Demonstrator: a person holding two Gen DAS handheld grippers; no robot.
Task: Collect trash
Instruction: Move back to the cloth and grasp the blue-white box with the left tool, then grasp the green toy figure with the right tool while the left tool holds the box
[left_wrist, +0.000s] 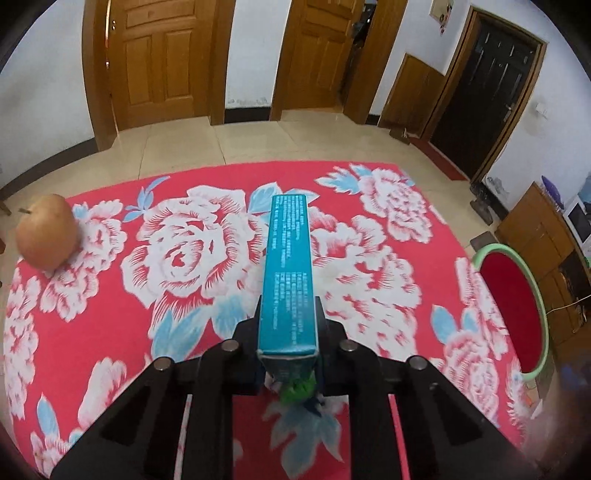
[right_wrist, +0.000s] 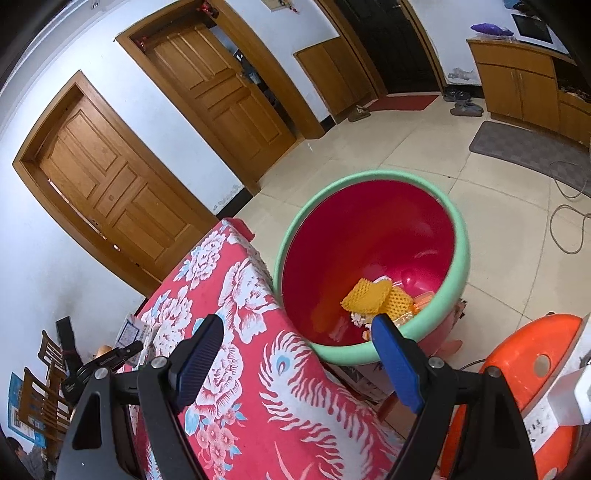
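Left tool (left_wrist: 288, 332) fills the bottom of the left wrist view, black jaws clamped on the near end of a long teal box (left_wrist: 288, 273). Box runs away from the camera over the worktop (left_wrist: 110, 332), which carries a red cloth with white and blue flowers. Box face has fine white print, too small to read; near end flap looks creased. Crumpled green bit (left_wrist: 297, 391) sits under the box end, between the jaws.

Right tool (right_wrist: 299, 365) points down over the worktop corner, blue-padded jaws wide apart, nothing between them. Red bin with green rim (right_wrist: 295, 229) stands just beside the worktop edge, yellow foam netting (right_wrist: 365, 295) in its bottom.

Brown pear (left_wrist: 46, 230) sits at the worktop's far left edge, well apart from the box.
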